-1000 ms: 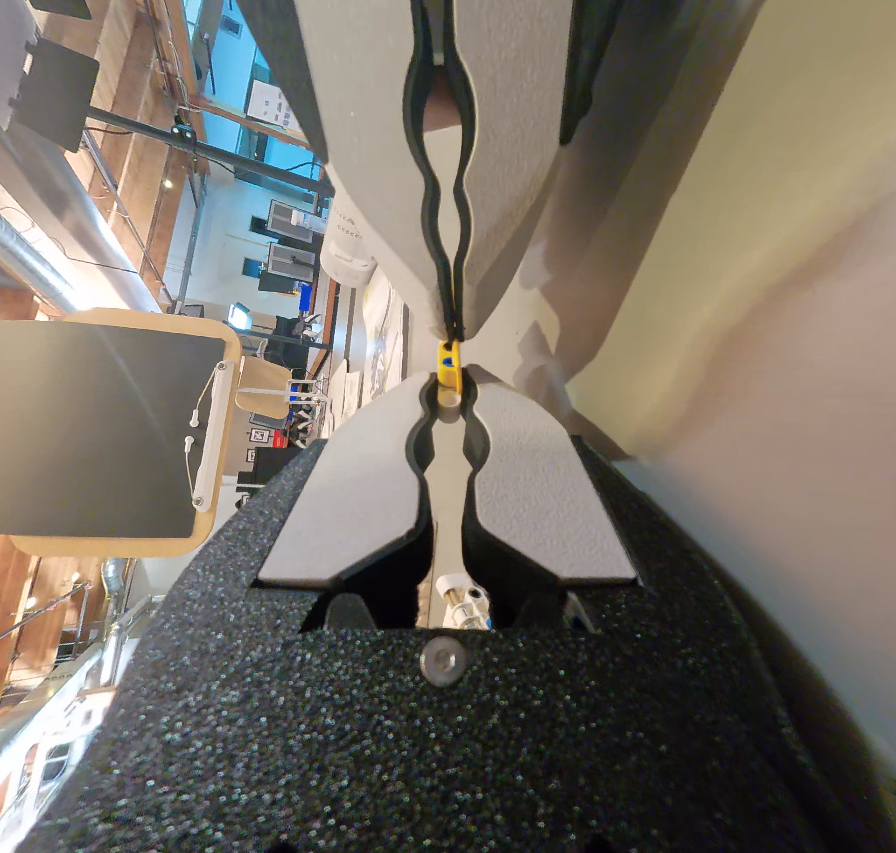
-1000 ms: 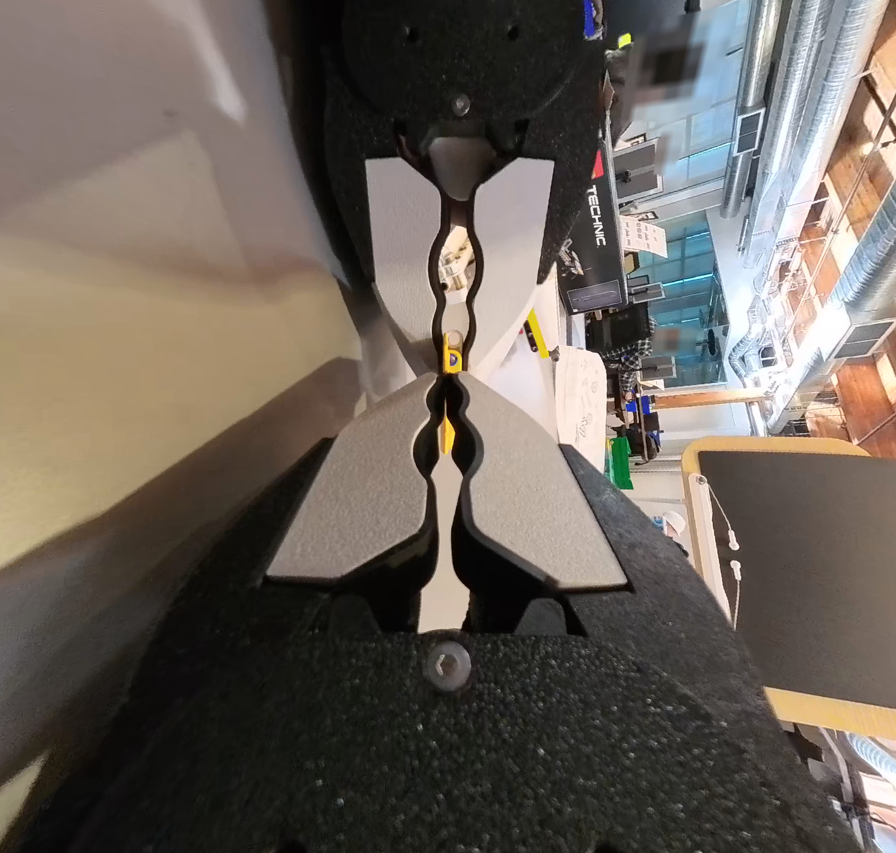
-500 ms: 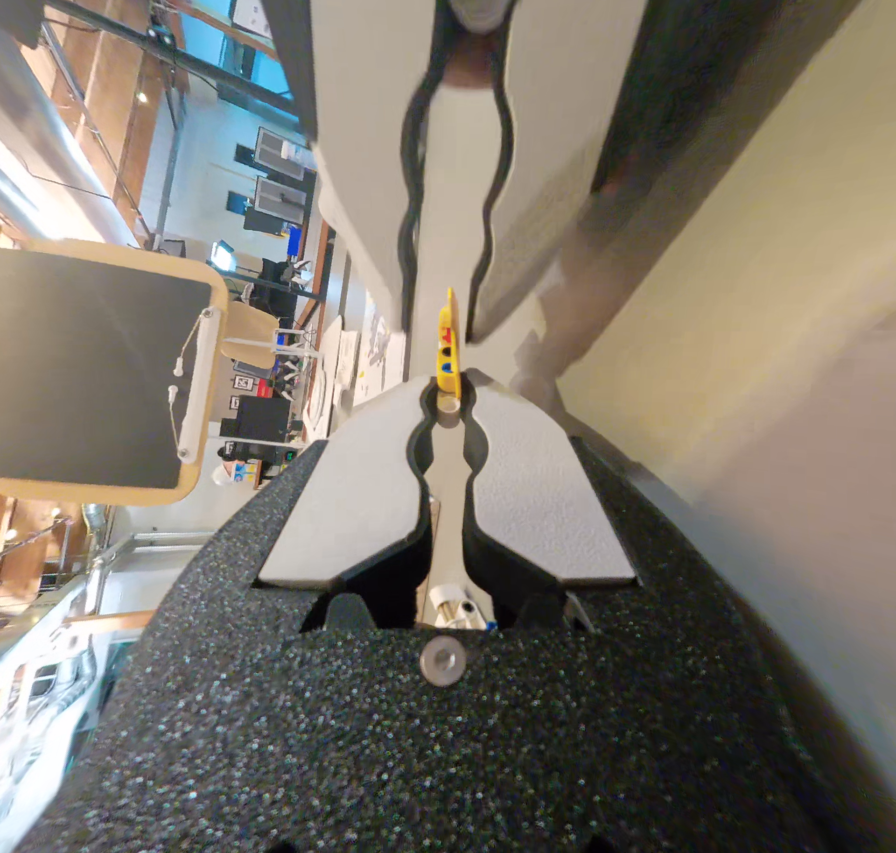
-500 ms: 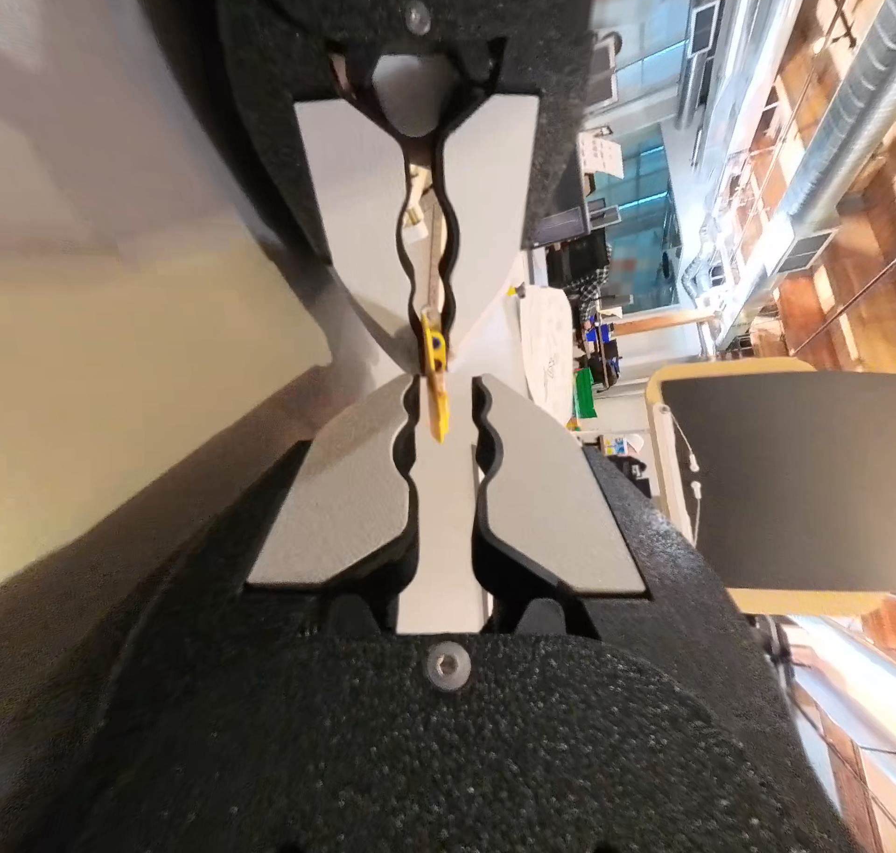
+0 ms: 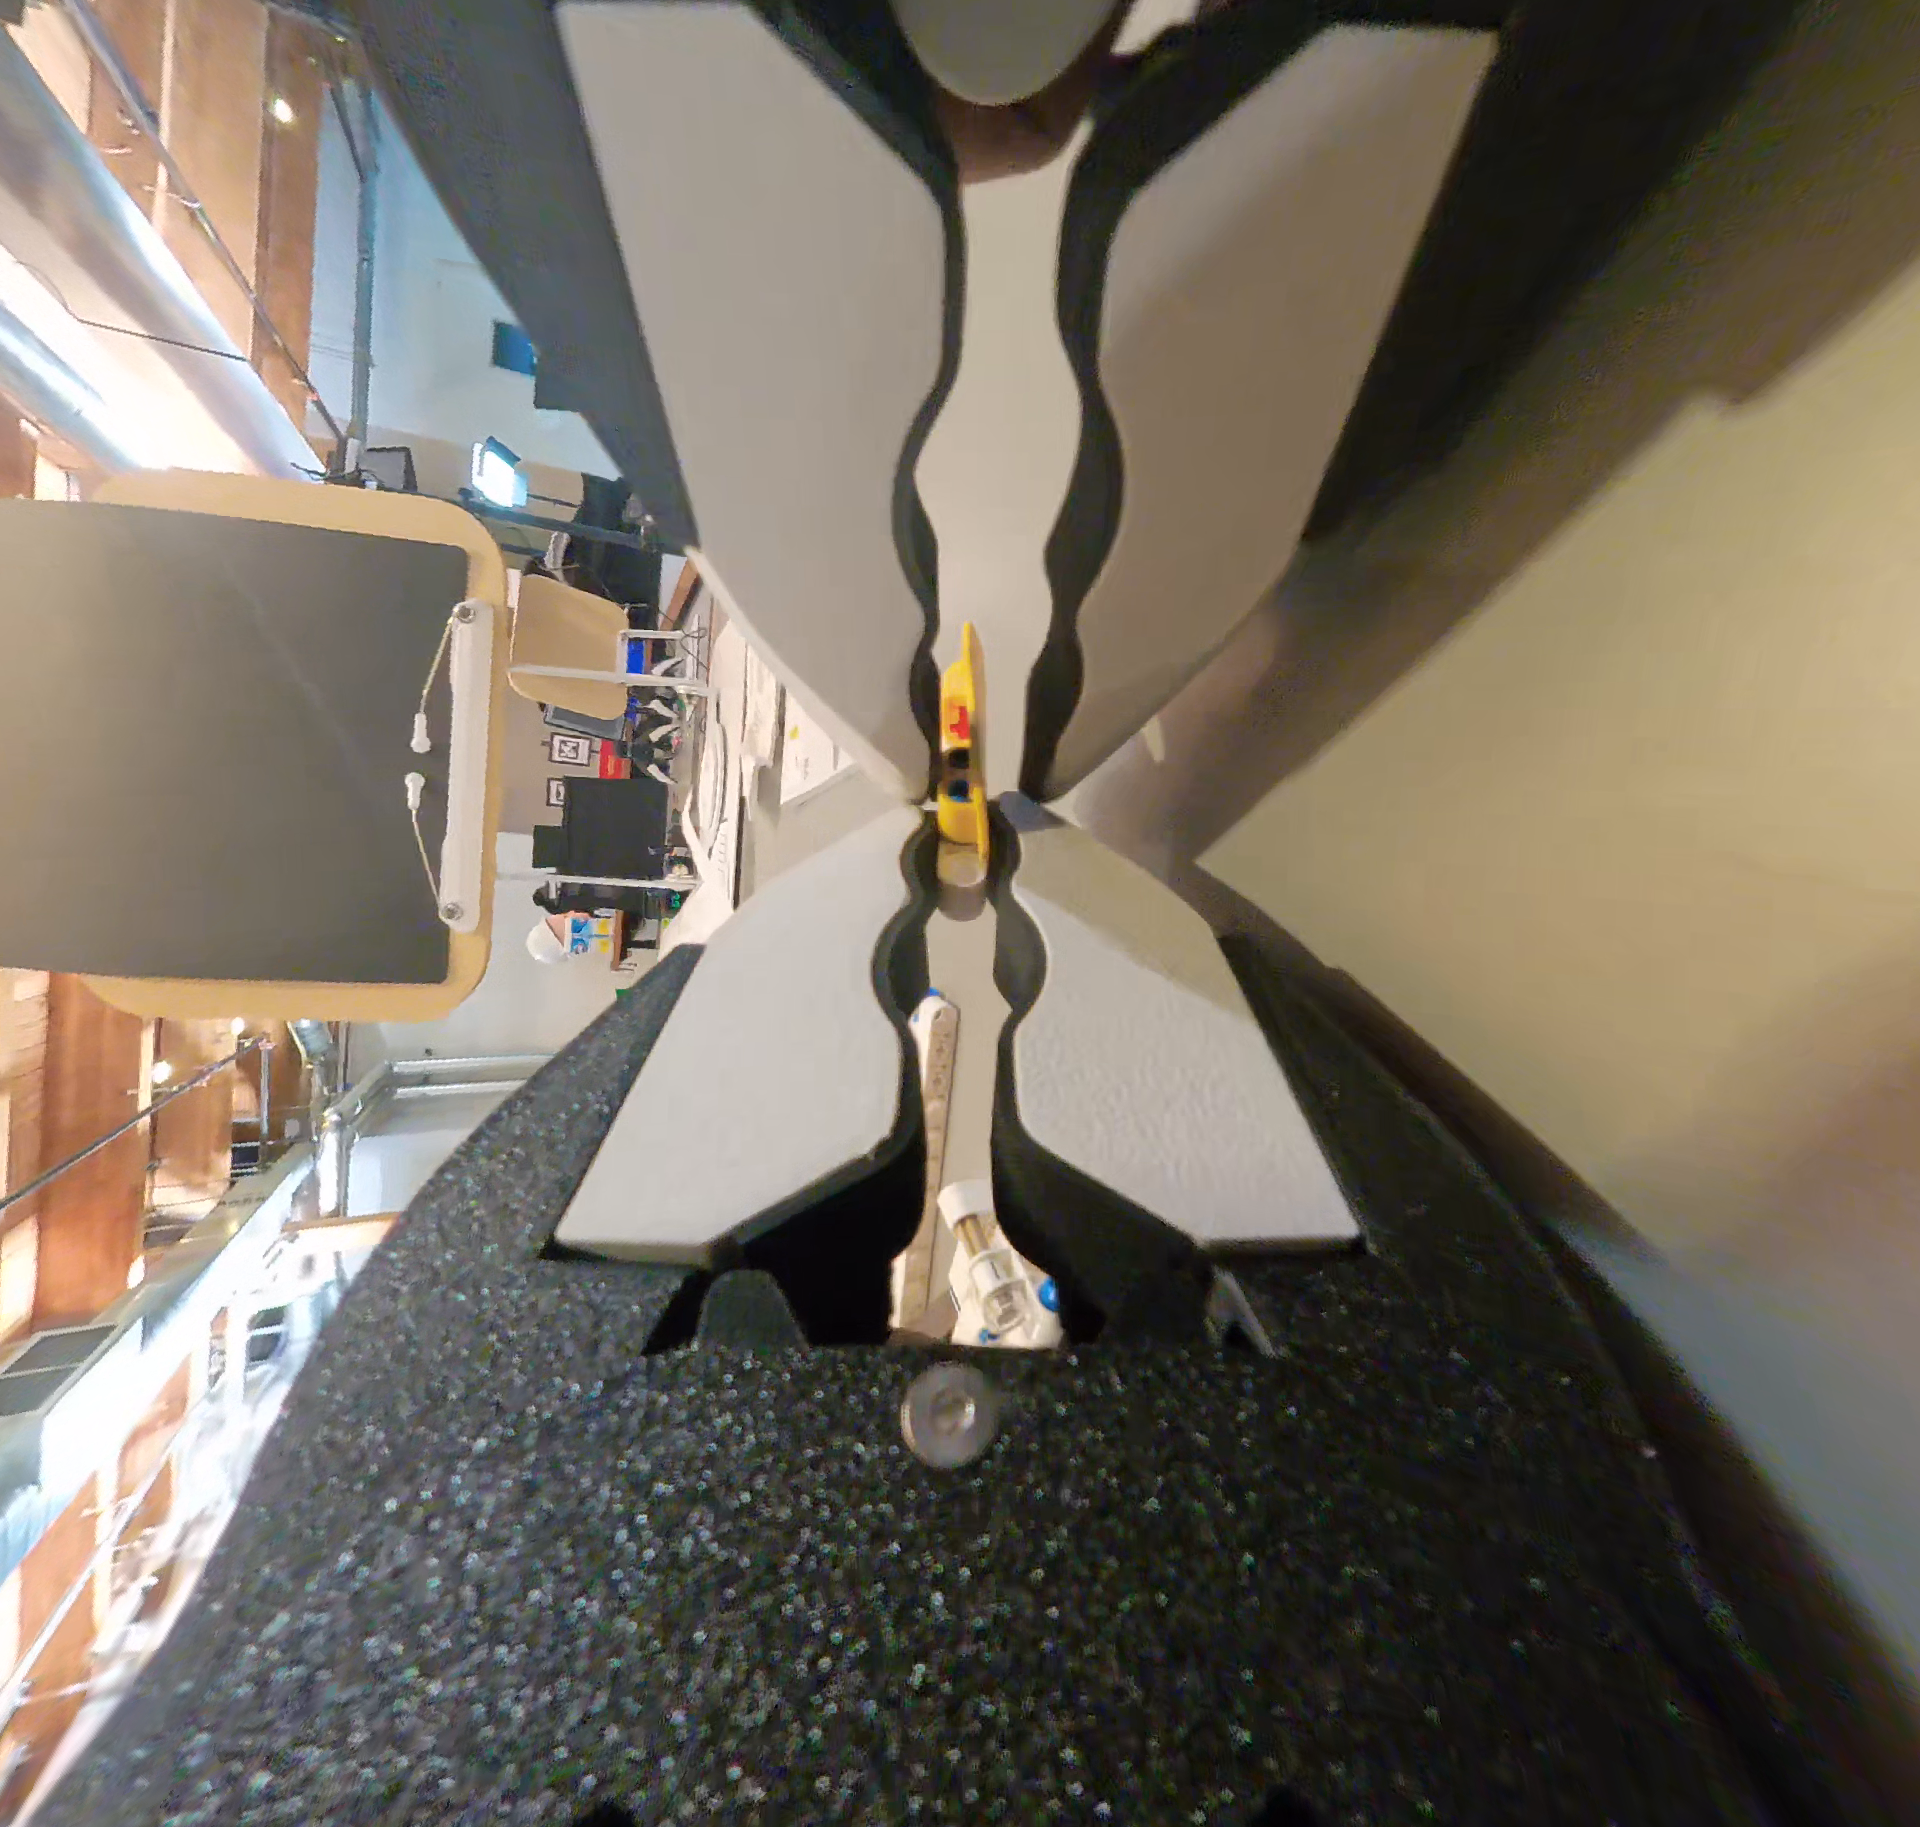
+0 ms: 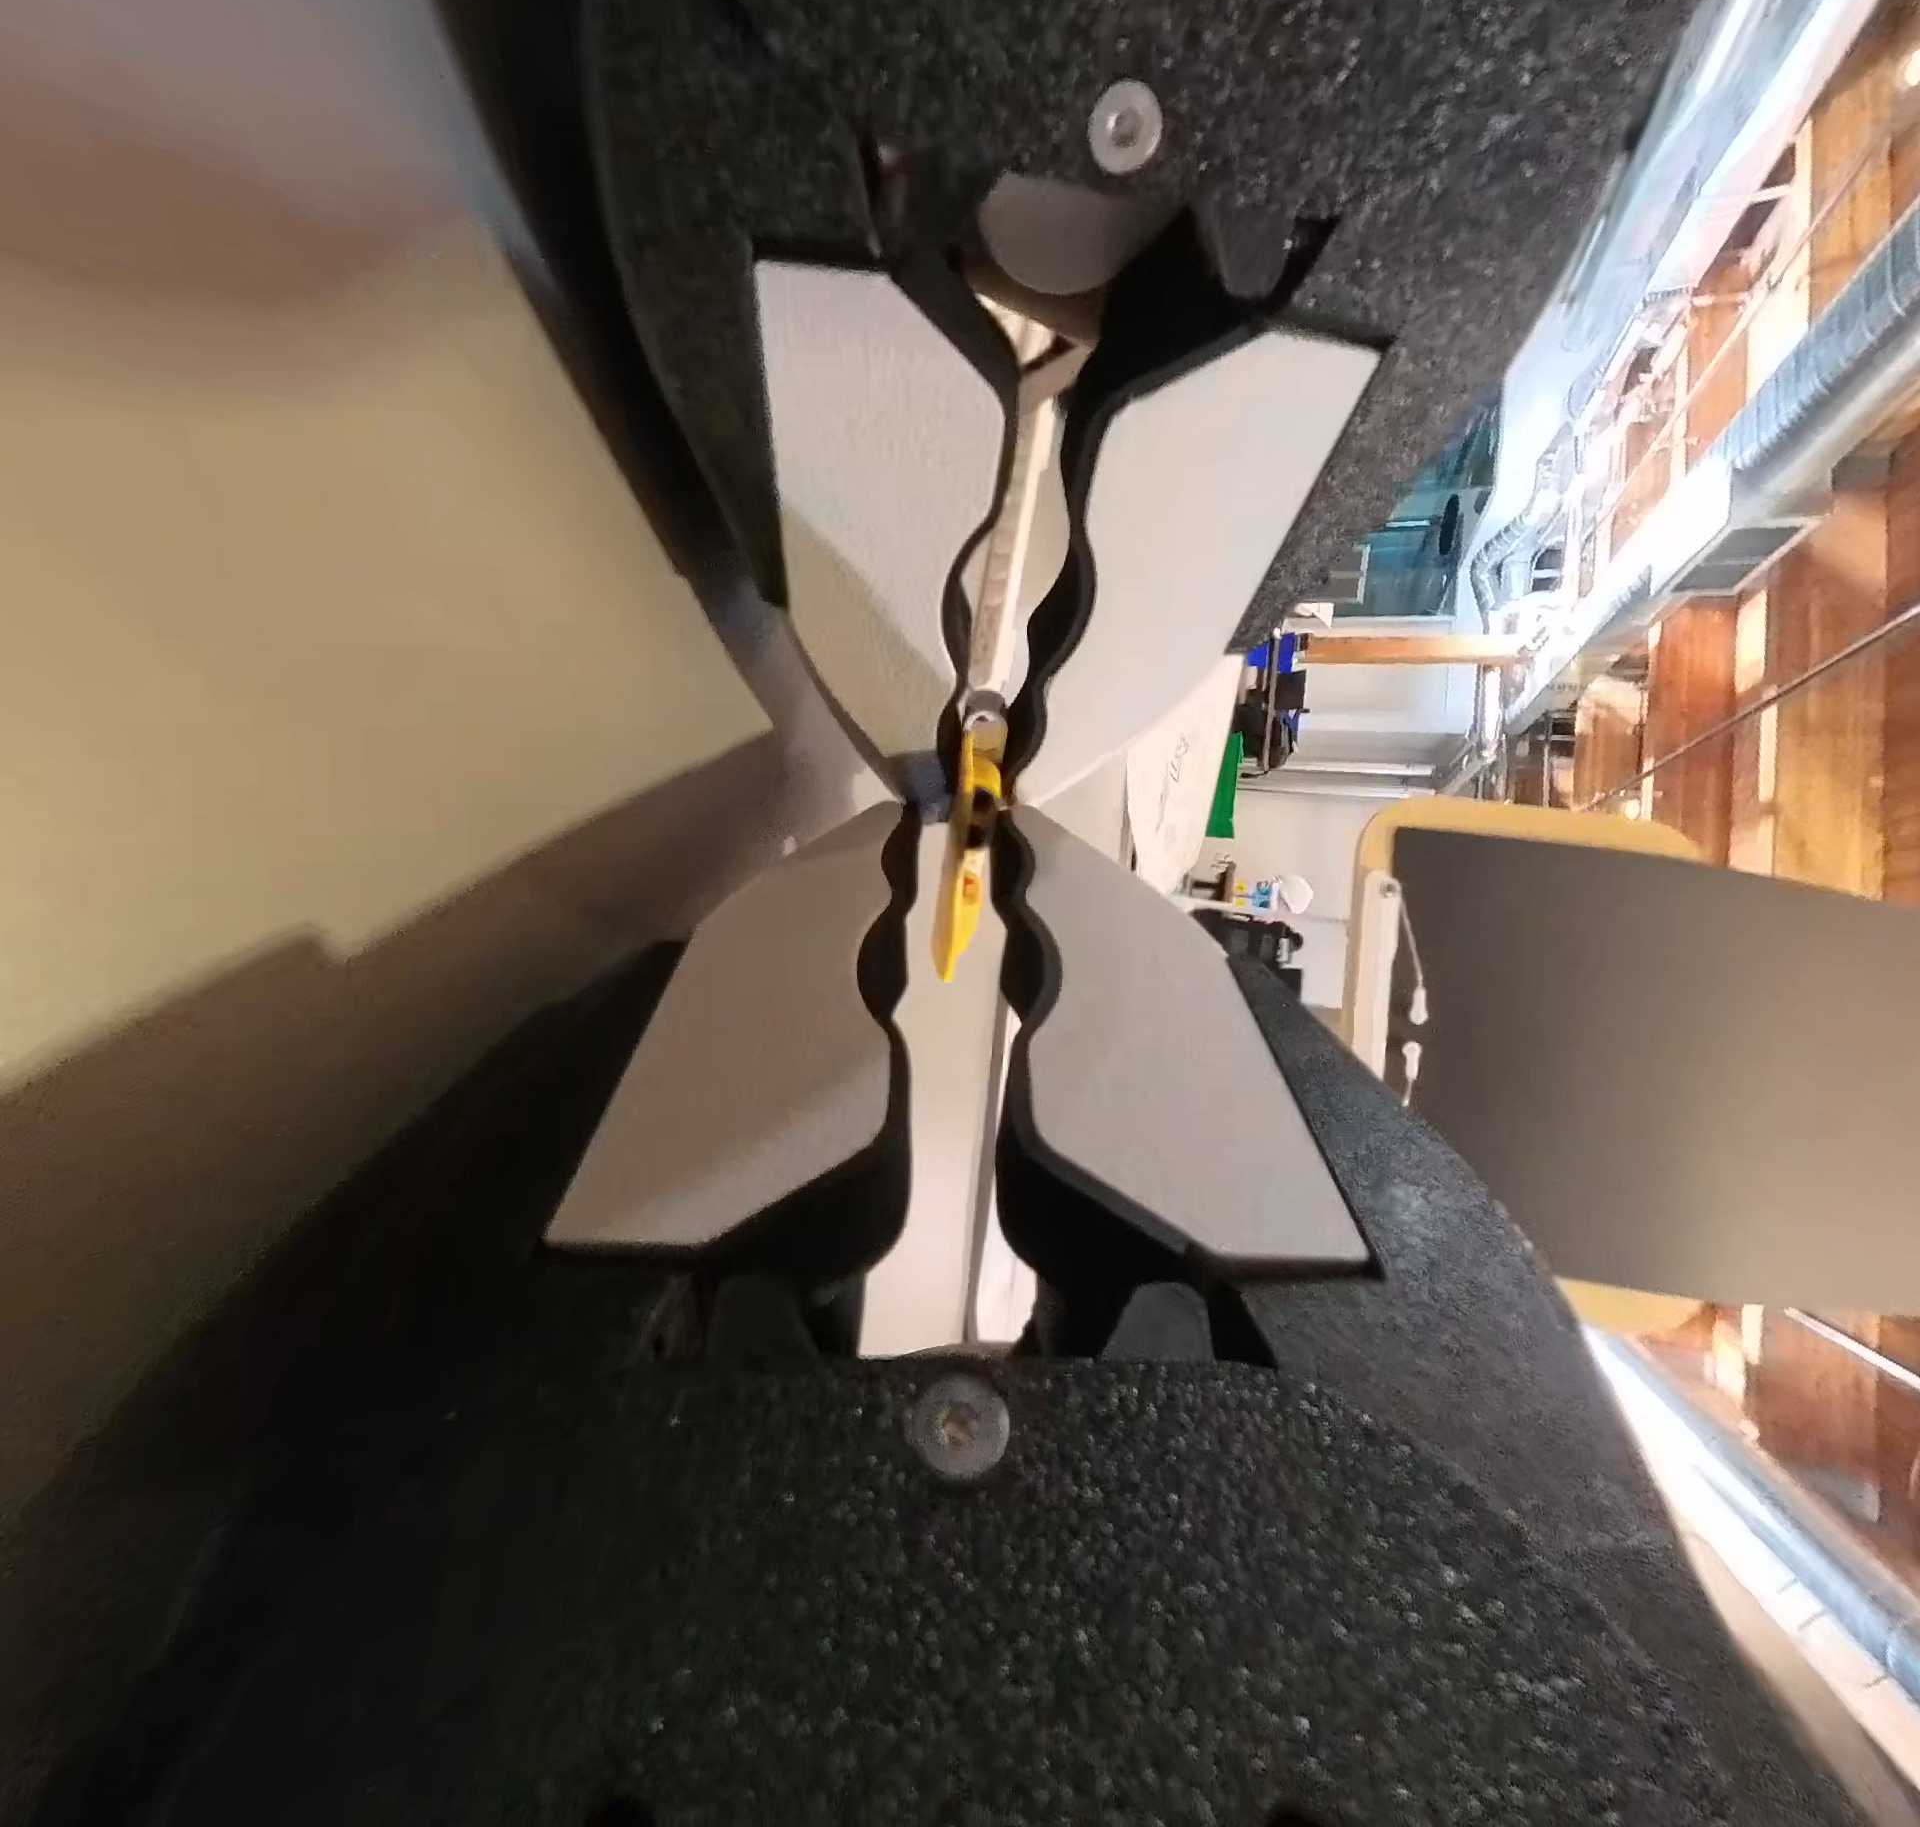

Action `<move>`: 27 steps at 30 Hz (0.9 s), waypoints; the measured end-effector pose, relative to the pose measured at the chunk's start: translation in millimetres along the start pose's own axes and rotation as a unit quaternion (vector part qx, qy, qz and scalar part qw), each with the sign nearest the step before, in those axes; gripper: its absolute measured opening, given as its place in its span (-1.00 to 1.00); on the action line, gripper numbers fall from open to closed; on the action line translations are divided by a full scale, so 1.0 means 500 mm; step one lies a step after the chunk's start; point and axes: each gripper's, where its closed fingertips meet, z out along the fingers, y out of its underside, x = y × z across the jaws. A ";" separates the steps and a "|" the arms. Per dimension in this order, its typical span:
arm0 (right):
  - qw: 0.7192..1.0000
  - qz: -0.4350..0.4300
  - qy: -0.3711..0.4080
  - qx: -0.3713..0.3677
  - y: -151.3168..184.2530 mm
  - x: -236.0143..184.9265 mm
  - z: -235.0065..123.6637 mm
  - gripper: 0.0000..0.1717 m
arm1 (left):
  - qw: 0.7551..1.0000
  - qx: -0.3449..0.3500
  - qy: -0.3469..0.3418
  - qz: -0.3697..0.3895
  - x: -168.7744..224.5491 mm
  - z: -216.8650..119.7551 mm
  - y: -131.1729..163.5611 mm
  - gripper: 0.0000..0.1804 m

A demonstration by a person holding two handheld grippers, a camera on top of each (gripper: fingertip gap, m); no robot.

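Left jaws clamped on yellow piece | right jaws apart around it | no legible writing

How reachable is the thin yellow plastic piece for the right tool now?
Probably yes: the thin yellow plastic piece, held by the left tool, sits between the parted fingers of the right tool, unobstructed.

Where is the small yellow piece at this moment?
The yellow piece sits mid-frame in both wrist views, where the two grippers meet tip to tip: the left gripper pinches one end, the rest reaching between the right gripper's fingers.
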 end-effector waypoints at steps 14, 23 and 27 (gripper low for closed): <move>0.993 0.010 -0.013 0.114 -0.006 -0.005 -0.060 -0.93 | 0.996 0.082 -0.005 0.038 0.011 -0.016 -0.033 -0.89; 0.994 0.028 -0.023 0.105 0.031 -0.015 -0.070 -0.93 | 1.000 0.018 -0.003 -0.021 -0.016 0.001 0.047 -0.90; 0.994 0.039 -0.028 0.098 0.037 -0.014 -0.064 -0.93 | 0.999 0.023 0.001 -0.048 -0.021 0.001 0.050 -0.90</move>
